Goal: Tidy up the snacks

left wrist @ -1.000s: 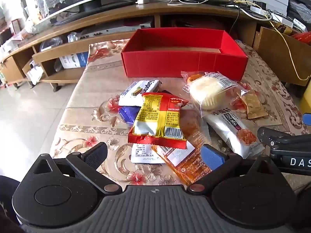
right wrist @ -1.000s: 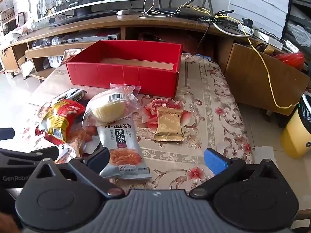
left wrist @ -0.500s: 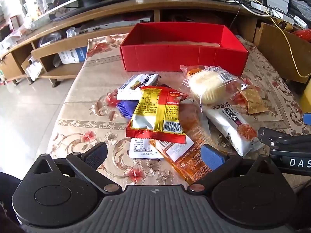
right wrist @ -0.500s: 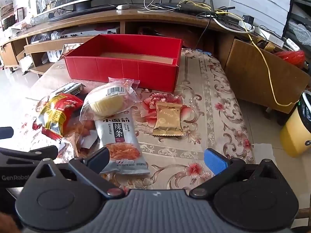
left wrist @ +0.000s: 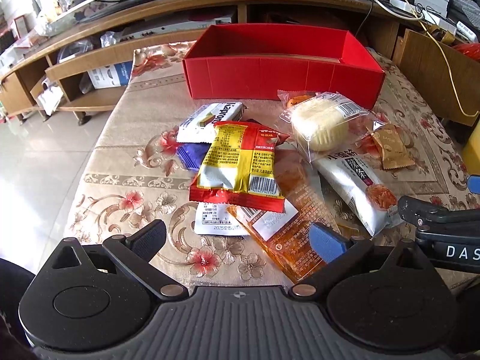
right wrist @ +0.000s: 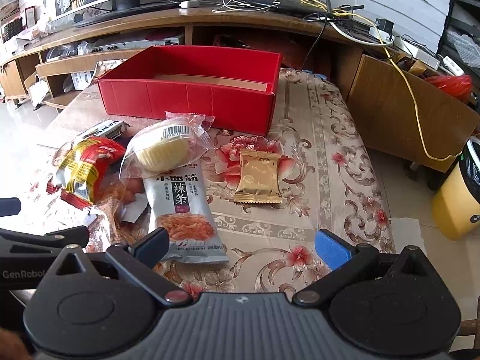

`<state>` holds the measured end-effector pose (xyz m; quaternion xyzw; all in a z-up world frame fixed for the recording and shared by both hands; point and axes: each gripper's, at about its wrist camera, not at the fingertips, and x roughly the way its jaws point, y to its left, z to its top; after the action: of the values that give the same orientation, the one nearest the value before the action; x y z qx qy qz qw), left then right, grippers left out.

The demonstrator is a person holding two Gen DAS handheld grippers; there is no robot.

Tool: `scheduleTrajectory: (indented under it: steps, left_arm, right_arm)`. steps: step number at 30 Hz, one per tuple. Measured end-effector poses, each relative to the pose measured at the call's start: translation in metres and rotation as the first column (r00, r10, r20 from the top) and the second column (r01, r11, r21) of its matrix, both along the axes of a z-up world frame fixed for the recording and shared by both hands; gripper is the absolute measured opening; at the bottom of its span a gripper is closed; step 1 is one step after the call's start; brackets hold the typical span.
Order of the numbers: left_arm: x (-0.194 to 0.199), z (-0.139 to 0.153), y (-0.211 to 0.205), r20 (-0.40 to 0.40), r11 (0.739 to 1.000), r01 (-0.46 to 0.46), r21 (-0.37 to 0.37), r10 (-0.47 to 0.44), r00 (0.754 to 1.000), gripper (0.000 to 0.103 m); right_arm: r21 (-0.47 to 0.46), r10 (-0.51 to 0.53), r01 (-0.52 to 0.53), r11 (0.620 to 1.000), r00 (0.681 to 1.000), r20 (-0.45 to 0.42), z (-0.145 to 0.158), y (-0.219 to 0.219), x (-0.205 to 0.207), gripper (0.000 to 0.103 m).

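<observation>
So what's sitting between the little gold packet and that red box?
Nothing: in the right wrist view, only bare flowered tablecloth lies between the gold packet and the red box.

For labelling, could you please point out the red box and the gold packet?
red box [right wrist: 186, 102], right wrist view, on its front wall.
gold packet [right wrist: 259, 177], right wrist view, on the wrapper's middle.

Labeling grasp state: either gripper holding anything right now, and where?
Nothing held. The left gripper and the right gripper are both open, fingers apart above the table, with all the snacks lying loose outside the red box.
</observation>
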<state>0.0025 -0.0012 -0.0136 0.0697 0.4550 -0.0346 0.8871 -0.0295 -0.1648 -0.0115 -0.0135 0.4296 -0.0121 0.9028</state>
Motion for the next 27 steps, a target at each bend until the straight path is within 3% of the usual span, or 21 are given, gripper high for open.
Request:
scheduleTrajectory:
  steps: [27]
  left_arm:
    - [0.007,-0.017,0.001,-0.077,0.999,-0.008,-0.037,0.006,0.997,0.102]
  right_arm:
    - [-0.010,0.004,-0.005,1.000,0.999,-0.035,-0.008,-0.001,0.008,0.103]
